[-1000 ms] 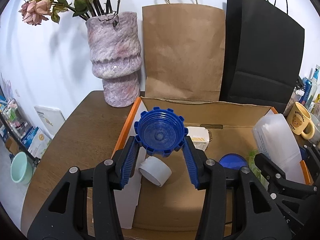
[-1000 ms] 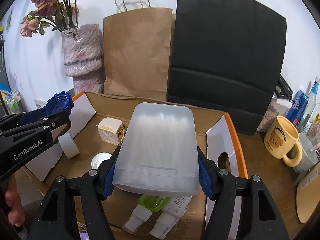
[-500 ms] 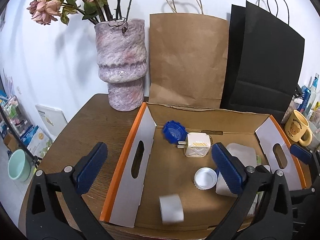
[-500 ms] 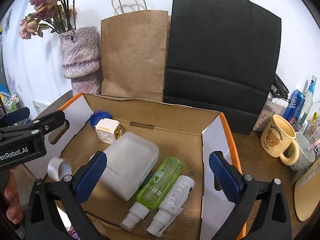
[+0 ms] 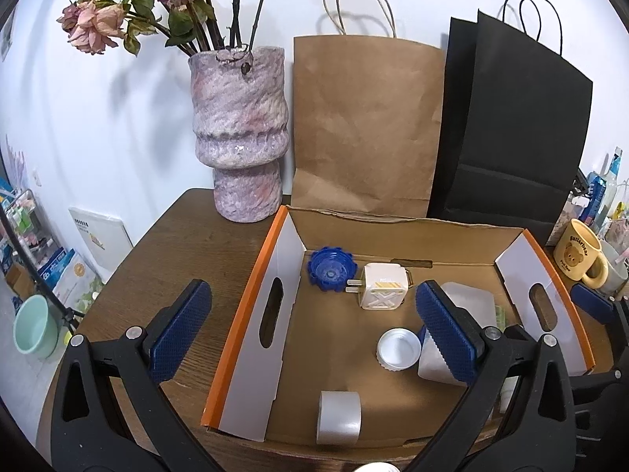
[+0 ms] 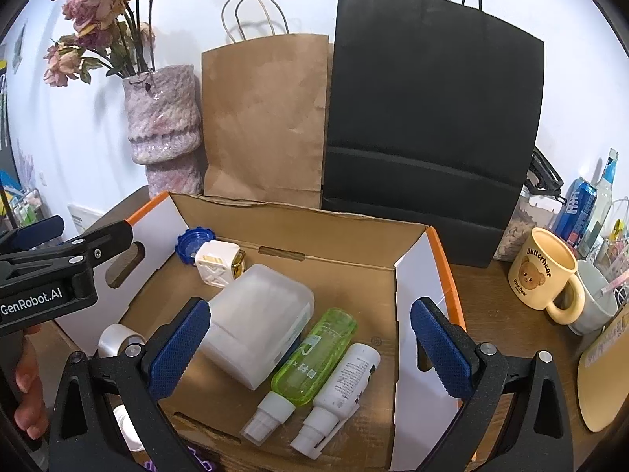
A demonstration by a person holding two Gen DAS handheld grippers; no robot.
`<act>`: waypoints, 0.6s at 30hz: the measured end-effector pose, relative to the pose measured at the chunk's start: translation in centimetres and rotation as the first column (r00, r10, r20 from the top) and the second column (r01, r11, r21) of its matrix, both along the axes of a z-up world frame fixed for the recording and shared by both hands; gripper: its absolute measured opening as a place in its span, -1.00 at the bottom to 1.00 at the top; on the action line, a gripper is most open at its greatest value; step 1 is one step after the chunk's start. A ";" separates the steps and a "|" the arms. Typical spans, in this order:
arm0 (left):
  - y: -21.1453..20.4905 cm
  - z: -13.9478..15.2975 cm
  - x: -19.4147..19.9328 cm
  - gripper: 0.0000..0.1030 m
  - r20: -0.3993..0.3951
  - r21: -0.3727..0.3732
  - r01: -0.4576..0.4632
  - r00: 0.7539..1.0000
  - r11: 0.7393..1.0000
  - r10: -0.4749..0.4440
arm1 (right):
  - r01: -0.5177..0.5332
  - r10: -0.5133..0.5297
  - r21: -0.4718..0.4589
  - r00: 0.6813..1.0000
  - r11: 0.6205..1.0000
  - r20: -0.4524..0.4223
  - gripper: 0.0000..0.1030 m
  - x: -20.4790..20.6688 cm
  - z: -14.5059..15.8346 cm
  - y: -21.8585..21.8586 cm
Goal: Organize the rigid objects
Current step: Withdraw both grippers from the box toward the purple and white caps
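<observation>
An open cardboard box [image 5: 251, 306] [image 6: 444, 267] holds the objects. In its back left corner lies a blue ridged lid [image 5: 332, 269] [image 6: 190, 244], beside a white plug adapter [image 5: 383, 289] [image 6: 216, 263]. A frosted plastic container [image 6: 257, 322] [image 5: 469, 299] lies in the middle, with a green spray bottle [image 6: 314, 354] and a white bottle [image 6: 346, 377] to its right. A white cap [image 5: 399, 350] and a tape roll [image 5: 339, 417] [image 6: 116, 340] sit near the front. My left gripper [image 5: 314, 334] and right gripper [image 6: 310, 354] both stand wide open above the box, holding nothing.
A pink vase with dried flowers [image 5: 238, 133], a brown paper bag [image 5: 365, 126] and a black paper bag [image 6: 428, 118] stand behind the box. A bear mug [image 6: 544, 279], a white cup and cans sit at the right. Bare table lies left of the box.
Both grippers opened and pulled back. The blue lid left my left gripper and now lies in the box's back corner; the frosted container left my right gripper and rests on the box floor.
</observation>
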State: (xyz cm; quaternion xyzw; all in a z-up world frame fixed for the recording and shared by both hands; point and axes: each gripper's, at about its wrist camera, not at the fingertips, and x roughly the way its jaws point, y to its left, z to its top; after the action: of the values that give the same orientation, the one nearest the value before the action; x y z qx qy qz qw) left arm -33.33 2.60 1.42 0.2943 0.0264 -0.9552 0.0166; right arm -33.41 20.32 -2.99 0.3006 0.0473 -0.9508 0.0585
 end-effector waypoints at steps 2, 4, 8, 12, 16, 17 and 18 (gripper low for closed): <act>-0.1 0.2 0.3 1.00 -0.006 -0.003 0.001 1.000 1.000 -0.001 | -0.004 0.004 0.000 1.000 1.000 -0.008 1.00 0.3 0.2 -0.1; -0.2 0.3 0.6 1.00 -0.011 -0.004 -0.001 1.000 1.000 0.001 | -0.008 0.008 0.006 1.000 1.000 -0.016 1.00 0.7 0.4 -0.2; -0.6 0.4 1.2 1.00 -0.013 0.005 -0.001 1.000 1.000 0.001 | -0.010 0.010 0.008 1.000 1.000 -0.025 1.00 1.5 0.6 -0.1; -0.9 0.3 2.1 1.00 -0.012 0.000 0.000 1.000 1.000 0.000 | -0.017 0.017 0.017 0.999 1.000 -0.029 1.00 2.5 0.7 -0.1; -1.1 0.2 3.2 1.00 -0.015 -0.001 0.006 1.000 1.000 -0.006 | -0.024 0.025 0.024 0.999 0.999 -0.033 1.00 3.8 0.7 -0.2; -1.1 0.2 3.5 1.00 -0.016 -0.003 0.007 1.000 1.000 -0.007 | -0.026 0.027 0.024 0.999 0.999 -0.033 1.00 4.2 0.7 -0.3; -1.2 0.2 3.9 1.00 -0.017 -0.005 0.007 1.000 1.000 -0.007 | -0.029 0.030 0.024 0.999 0.999 -0.033 1.00 4.5 0.7 -0.3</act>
State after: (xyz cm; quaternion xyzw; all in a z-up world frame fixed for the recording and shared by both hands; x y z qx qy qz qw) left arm -29.41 1.41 1.60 0.2860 0.0231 -0.9579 0.0136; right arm -28.86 20.02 -2.33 0.2847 0.0639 -0.9541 0.0681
